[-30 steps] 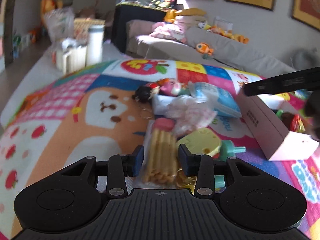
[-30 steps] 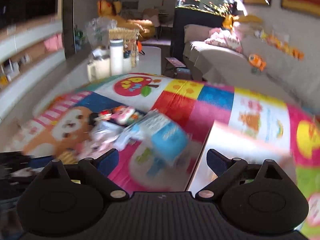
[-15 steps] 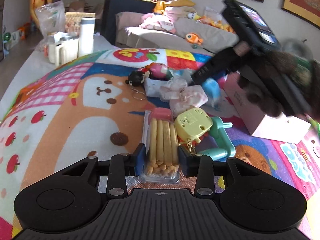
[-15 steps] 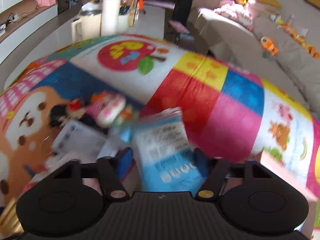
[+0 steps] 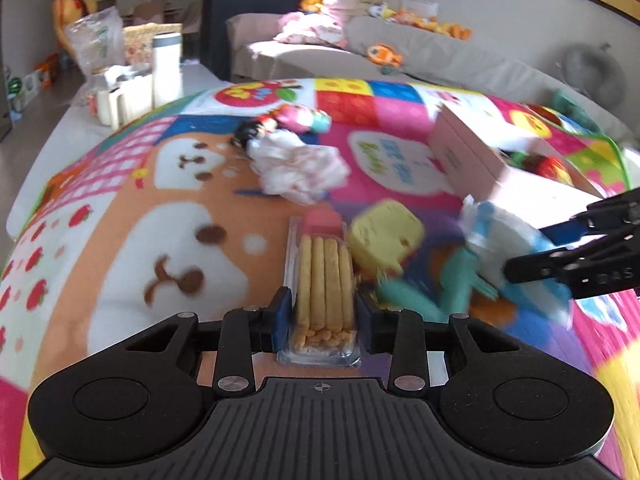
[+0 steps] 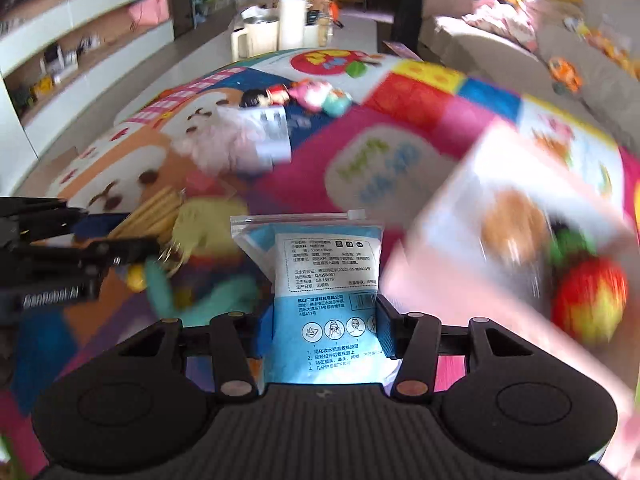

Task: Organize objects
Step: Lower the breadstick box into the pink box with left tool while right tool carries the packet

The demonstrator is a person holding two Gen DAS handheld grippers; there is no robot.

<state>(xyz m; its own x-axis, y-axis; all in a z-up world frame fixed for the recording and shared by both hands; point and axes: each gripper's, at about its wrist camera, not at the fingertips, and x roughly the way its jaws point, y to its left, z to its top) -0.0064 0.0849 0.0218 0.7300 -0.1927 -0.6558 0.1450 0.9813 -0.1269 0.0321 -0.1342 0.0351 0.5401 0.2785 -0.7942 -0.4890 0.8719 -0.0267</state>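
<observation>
My left gripper (image 5: 322, 314) is shut on a clear pack of biscuit sticks (image 5: 324, 276) with a pink end, low over the colourful play mat (image 5: 120, 216). My right gripper (image 6: 322, 322) is shut on a blue and white sachet pack (image 6: 326, 292), held above the mat; it shows at the right of the left wrist view (image 5: 516, 256). A pink open box (image 5: 472, 160) holding a red and yellow toy (image 6: 588, 304) lies right of both grippers. A yellow toy (image 5: 386, 236) and a teal toy (image 5: 440, 288) lie between the grippers.
A crumpled pink-white cloth (image 5: 300, 168) and small dolls (image 5: 280, 124) lie further back on the mat. A white jug and a flask (image 5: 166, 68) stand on the floor behind. A grey sofa (image 5: 440, 52) with soft toys runs along the back.
My right gripper closed on the blue sachet pack, lifted it off the mat and carried it right towards the pink box. My left gripper keeps hold of the biscuit pack.
</observation>
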